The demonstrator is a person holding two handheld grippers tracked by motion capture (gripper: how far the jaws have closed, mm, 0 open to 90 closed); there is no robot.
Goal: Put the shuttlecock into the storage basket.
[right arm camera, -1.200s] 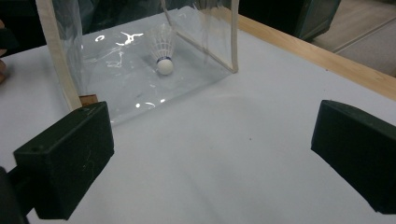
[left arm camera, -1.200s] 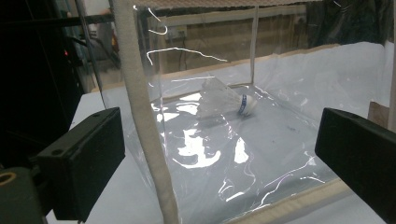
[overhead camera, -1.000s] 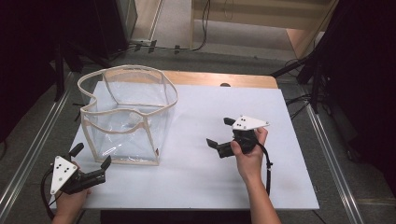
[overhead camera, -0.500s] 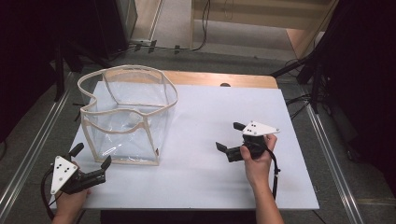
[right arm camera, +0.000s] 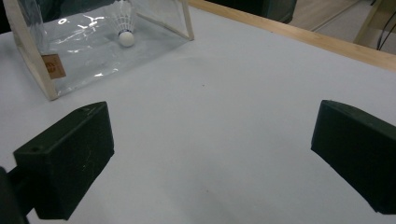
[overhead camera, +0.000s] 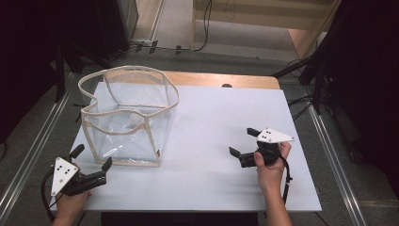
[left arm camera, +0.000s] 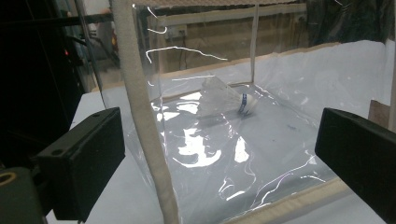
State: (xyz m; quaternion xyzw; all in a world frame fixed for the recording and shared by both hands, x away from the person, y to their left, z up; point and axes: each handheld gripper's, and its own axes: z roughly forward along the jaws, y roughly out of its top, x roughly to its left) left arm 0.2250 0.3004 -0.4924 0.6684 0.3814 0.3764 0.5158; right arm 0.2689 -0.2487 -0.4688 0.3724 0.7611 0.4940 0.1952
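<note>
Now both grippers, left gripper (overhead camera: 91, 160) and right gripper (overhead camera: 242, 141), hang released; steady the clear bag (overhead camera: 127, 117) before reaching its shuttlecock (left arm camera: 226, 99).

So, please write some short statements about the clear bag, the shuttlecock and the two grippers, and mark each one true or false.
1. The shuttlecock lies inside the clear bag. True.
2. The left gripper is shut on the bag's fabric edge. False: its jaws stand wide apart and hold nothing; it sits near the bag's front corner.
3. The right gripper is open and holds nothing. True.
4. The bag lies flat and folded on the white table. False: it stands upright with its top open.
5. The right gripper is closer to the bag than the left gripper. False: it is off to the right side of the table, well apart from the bag.
</note>
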